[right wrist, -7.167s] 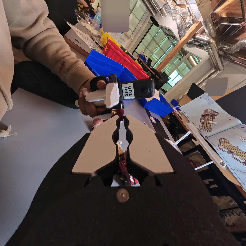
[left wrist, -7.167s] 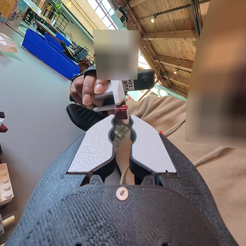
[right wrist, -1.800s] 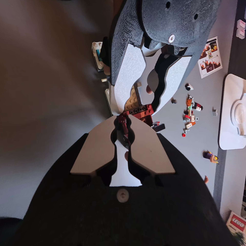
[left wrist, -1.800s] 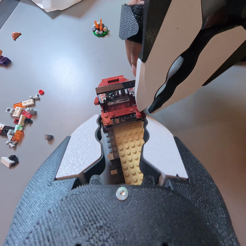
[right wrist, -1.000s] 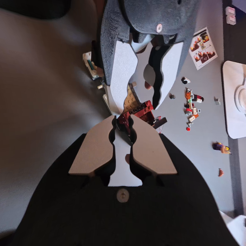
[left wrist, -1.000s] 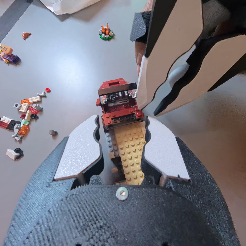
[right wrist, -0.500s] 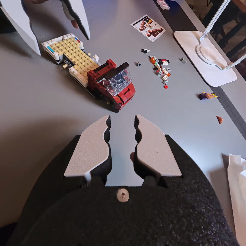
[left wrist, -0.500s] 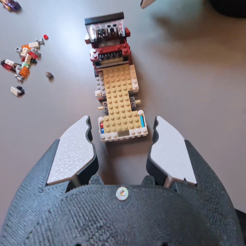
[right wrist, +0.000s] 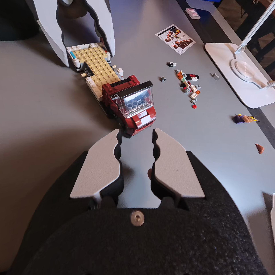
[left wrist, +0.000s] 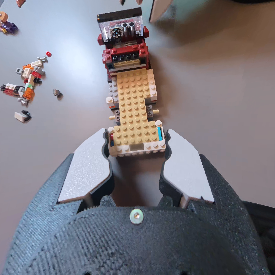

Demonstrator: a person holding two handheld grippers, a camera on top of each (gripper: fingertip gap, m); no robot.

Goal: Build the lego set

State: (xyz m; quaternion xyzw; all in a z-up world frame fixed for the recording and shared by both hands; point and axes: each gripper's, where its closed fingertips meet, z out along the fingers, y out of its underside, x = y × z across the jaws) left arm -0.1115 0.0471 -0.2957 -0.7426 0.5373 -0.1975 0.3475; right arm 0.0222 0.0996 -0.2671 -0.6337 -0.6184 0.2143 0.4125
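Off to the left of your left gripper [left wrist: 136, 139] lies a loose scatter of small white, grey, orange and red bricks [left wrist: 27, 81] on the grey tabletop [left wrist: 215, 92], with one small grey round piece [left wrist: 56, 92] lying apart from the pile, nearer the gripper. Farther left, at the table's edge of that view, sits a purple and tan toy figure [left wrist: 6, 24].

Your left gripper stands wide, its two white fingers [left wrist: 92, 160] flanking the rear end of a brick-built truck with a tan studded flatbed, a dark red cab and a clear windscreen [left wrist: 134, 104]. The white rear edge of the bed sits between the fingertips; the left pad looks to be against it, while the right pad shows a thin gap, so the truck is not clamped. It rests on the table, stretching straight ahead of this gripper.

Your right gripper [right wrist: 136, 134] is about half open and holds nothing. Its fingertips hover just in front of the truck's red nose, the left tip nearest the bumper and not touching it. To its right lie the same scattered bricks, a printed sticker sheet [right wrist: 175, 39] beyond them, a flat white stand base with a slanted arm [right wrist: 241, 77], and a small brown curved piece [right wrist: 259, 148] nearest the right finger.
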